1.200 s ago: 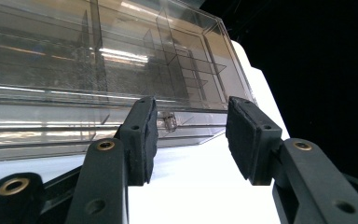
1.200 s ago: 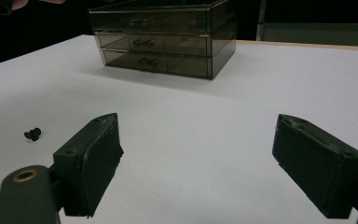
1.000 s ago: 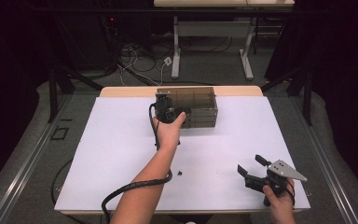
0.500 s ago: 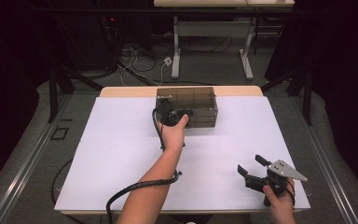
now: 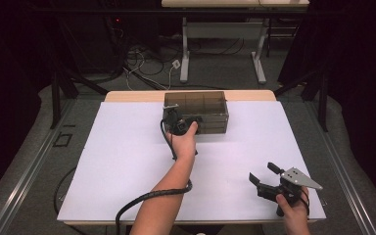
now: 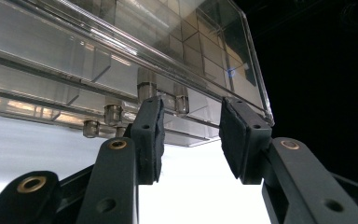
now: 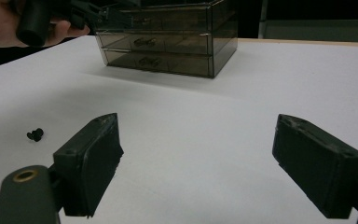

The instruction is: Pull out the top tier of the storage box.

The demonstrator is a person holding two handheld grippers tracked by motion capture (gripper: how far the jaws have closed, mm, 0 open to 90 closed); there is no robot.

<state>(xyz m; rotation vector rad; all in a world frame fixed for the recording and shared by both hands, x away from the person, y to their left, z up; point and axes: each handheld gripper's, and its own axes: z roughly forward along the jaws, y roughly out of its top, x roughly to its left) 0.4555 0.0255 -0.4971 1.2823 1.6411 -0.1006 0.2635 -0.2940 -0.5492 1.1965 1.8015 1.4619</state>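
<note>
Left gripper (image 6: 191, 135) up against the front of the smoky clear plastic drawer box (image 5: 197, 111) at the far middle of the white table (image 5: 127, 161), jaws just been closing, parted around a small drawer knob (image 6: 182, 103), not pinching yet. Drawers all shut, pull still to do. Right gripper (image 7: 196, 163) wide open, idle near a small black screw (image 7: 35, 135)

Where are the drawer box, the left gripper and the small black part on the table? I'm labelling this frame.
drawer box (image 5: 210, 104): high view, its top right part.
left gripper (image 6: 191, 135): left gripper view, midway between its fingertips.
small black part (image 7: 35, 135): right gripper view, its middle.
</note>
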